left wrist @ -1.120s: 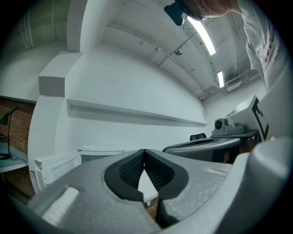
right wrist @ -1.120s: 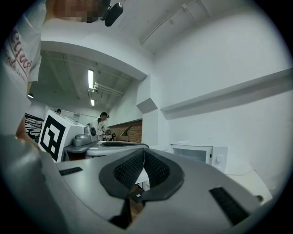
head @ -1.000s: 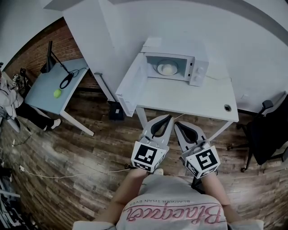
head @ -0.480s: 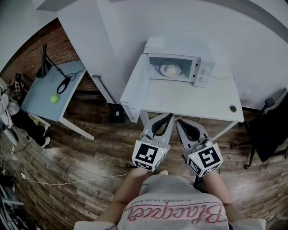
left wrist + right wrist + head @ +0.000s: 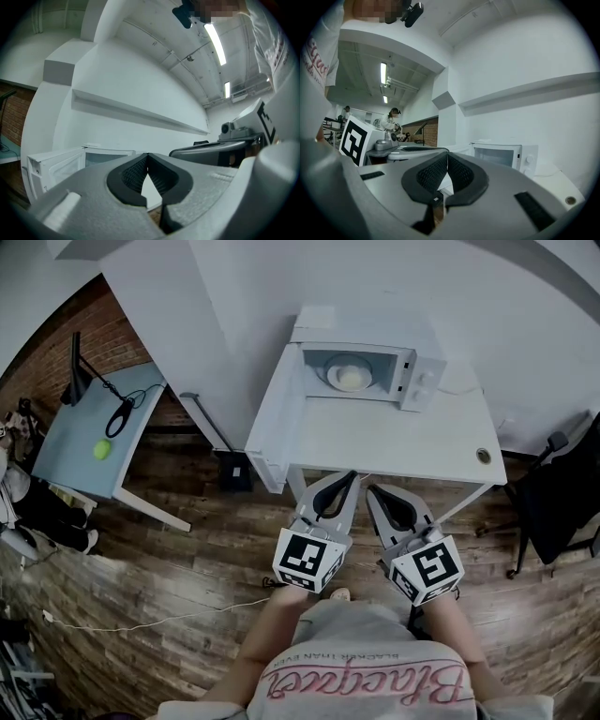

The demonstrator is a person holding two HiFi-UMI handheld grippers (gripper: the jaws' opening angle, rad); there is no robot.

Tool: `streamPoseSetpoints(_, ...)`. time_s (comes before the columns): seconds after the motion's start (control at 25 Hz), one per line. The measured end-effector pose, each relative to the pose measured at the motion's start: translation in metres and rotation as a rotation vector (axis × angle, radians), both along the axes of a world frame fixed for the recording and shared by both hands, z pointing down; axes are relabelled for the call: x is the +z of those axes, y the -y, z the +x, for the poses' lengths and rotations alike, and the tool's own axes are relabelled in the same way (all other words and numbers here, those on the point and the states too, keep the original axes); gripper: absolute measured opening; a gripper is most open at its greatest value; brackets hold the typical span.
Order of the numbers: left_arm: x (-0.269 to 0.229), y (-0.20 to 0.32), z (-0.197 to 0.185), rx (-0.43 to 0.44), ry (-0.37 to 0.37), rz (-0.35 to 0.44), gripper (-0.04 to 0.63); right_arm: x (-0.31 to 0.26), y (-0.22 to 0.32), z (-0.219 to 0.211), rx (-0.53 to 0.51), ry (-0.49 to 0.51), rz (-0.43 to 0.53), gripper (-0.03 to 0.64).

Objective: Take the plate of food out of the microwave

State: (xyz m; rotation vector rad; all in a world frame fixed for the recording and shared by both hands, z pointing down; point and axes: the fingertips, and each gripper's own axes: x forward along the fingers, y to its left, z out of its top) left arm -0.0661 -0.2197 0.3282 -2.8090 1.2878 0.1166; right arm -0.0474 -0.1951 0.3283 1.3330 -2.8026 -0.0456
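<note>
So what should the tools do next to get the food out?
Probably move both forward toward the microwave. Its door hangs open and the plate of food sits inside, but the left tool and right tool are both shut, empty, and short of the table edge.

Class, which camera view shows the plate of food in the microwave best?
The head view: it looks down into the open microwave, showing the plate of food inside. Both gripper views show the microwave low and side-on; the plate cannot be made out there.
</note>
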Motion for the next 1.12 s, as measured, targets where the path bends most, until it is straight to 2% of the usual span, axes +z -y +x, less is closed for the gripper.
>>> streamPoseSetpoints(0.24, -0.003, 0.008, 0.004, 0.012, -0.013, 0.002, 0.006, 0.0, 0.01, 0.006, 0.014, -0.003, -0.006, 0.011)
streamPoseSetpoints(0.52, 0.009, 0.027, -0.001, -0.017, -0.018, -0.029, 0.006, 0.009, 0.029, 0.008, 0.006, 0.011, -0.038, 0.011)
streamPoseSetpoints(0.68, 0.012, 0.047, -0.003, -0.032, -0.015, -0.038, 0.006, 0.012, 0.052, 0.008, 0.003, 0.043, -0.058, 0.012)
streamPoseSetpoints(1.12, 0.018, 0.117, 0.005, -0.05, -0.003, -0.061, 0.006, 0.017, 0.121, 0.012, -0.046, 0.051, -0.07, 0.011)
